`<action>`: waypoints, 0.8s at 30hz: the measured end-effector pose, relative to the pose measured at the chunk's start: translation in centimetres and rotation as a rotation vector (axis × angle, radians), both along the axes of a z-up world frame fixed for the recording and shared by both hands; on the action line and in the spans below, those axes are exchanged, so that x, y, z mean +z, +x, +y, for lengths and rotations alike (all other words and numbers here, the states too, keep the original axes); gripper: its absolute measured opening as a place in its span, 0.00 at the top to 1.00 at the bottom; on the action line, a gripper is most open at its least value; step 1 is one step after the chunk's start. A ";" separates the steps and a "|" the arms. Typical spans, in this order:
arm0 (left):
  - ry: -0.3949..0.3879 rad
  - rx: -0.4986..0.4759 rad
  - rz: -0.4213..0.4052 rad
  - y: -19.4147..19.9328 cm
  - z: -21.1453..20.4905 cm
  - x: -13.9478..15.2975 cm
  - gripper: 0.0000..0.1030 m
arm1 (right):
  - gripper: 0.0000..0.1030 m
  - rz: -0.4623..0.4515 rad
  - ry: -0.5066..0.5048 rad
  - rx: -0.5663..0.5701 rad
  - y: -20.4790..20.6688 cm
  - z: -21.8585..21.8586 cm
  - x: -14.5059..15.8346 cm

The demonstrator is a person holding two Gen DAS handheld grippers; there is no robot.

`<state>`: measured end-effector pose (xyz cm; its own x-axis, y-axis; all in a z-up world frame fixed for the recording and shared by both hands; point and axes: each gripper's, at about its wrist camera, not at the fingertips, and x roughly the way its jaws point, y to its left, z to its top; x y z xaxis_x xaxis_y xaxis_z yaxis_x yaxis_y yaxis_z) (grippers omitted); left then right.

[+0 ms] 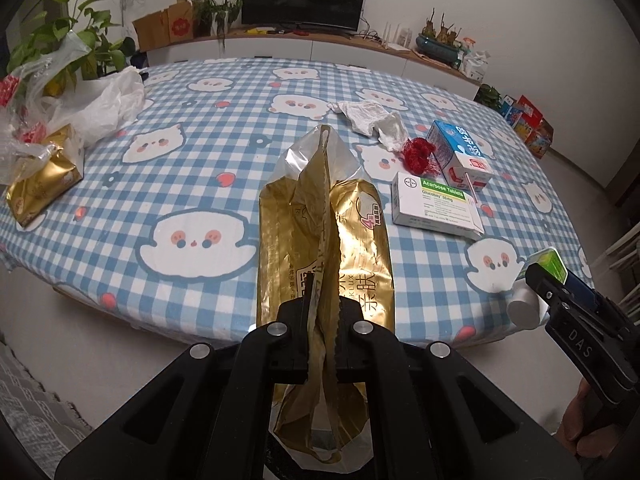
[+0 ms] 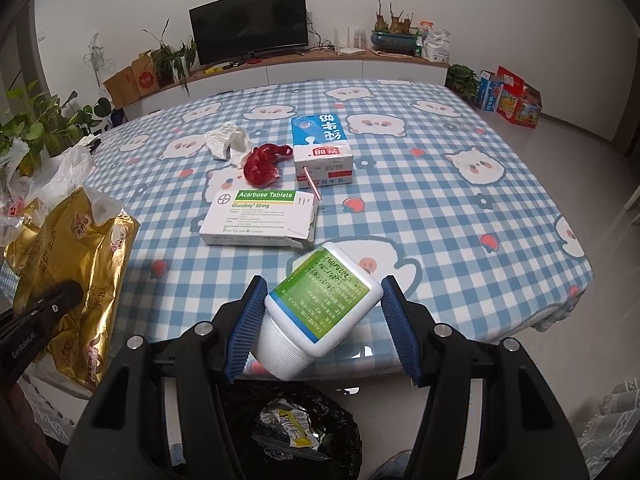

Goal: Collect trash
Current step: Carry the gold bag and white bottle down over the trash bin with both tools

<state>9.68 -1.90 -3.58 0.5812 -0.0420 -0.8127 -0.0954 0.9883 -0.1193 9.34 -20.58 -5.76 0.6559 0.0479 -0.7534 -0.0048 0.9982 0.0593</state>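
My left gripper (image 1: 324, 312) is shut on a crumpled gold plastic wrapper (image 1: 320, 220), which it holds up off the near table edge. The right wrist view shows the same wrapper (image 2: 72, 264) at the left, with the left gripper (image 2: 60, 292) clamped on it. My right gripper (image 2: 324, 282) is shut on a white bottle with a green label (image 2: 324, 300), its ribbed cap toward the camera. Below the bottle is a bin lined with a black bag (image 2: 344, 420) that holds some trash. In the left wrist view the right gripper (image 1: 548, 280) and bottle (image 1: 524, 308) are at the right edge.
On the checked tablecloth (image 2: 440, 200) lie a tablet box (image 2: 260, 216), a milk carton with a straw (image 2: 320, 148), a red mesh wad (image 2: 264, 166) and a crumpled tissue (image 2: 228, 142). Another gold pack (image 1: 40, 180) and plastic bags (image 1: 100, 108) sit at the far left.
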 end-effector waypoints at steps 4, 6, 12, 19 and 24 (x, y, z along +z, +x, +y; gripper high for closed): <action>-0.001 -0.001 -0.002 -1.9 0.1 -0.1 0.98 | 0.45 0.008 0.003 0.011 -1.4 0.4 -0.4; 0.006 0.000 0.000 -2.6 0.2 -0.4 0.98 | 0.45 0.009 0.001 0.017 -1.9 0.7 -0.5; 0.005 0.006 0.004 -4.7 0.5 -1.5 0.98 | 0.45 0.006 0.004 0.042 -3.9 1.7 -1.0; 0.012 0.008 -0.012 -7.6 0.9 -2.4 0.98 | 0.45 -0.005 -0.025 0.091 -6.3 3.2 -1.4; 0.005 0.003 0.004 -9.1 1.2 -3.4 0.98 | 0.45 -0.001 -0.040 0.116 -7.6 4.1 -2.1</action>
